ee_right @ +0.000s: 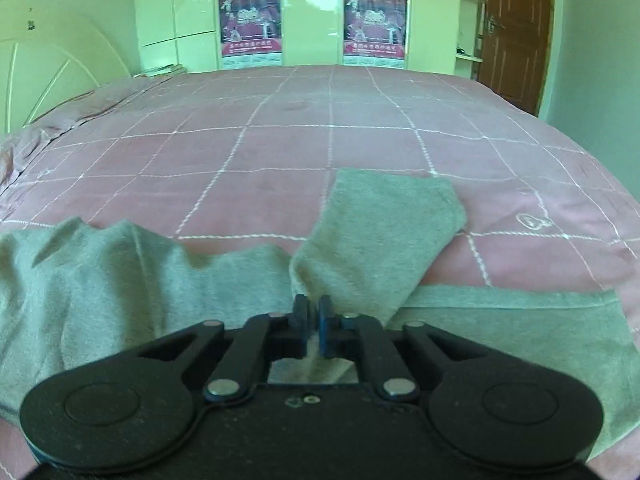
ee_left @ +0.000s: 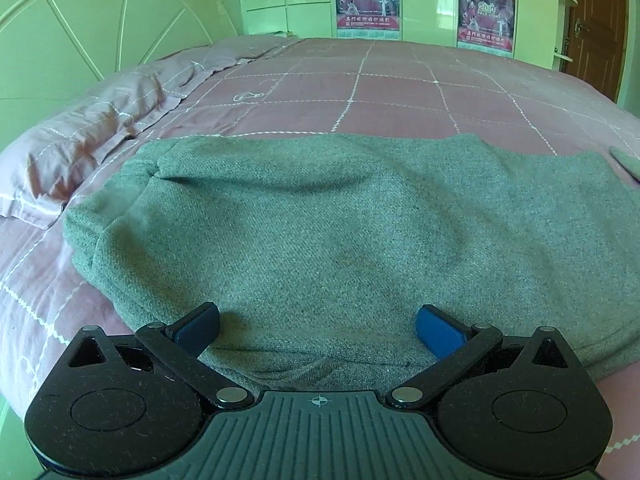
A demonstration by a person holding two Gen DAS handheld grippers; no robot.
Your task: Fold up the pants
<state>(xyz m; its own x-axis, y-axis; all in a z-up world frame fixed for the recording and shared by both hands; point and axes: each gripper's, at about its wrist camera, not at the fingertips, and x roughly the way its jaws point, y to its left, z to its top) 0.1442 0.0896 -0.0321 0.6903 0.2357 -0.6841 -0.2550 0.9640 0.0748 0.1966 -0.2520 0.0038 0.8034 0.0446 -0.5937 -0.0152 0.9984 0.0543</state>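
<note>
One claw [ee_right: 313, 312] pinching pants [ee_right: 372, 240], bed [ee_right: 280, 140]

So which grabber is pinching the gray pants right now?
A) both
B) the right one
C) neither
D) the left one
B: the right gripper has its jaws shut on a fold of the gray pants, while the left gripper is wide open above the cloth.

"2010" on wall poster [ee_left: 367, 0]; other print illegible

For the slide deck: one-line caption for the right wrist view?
Right gripper shut on a fold of the grey pants lying on the pink checked bed.
</note>
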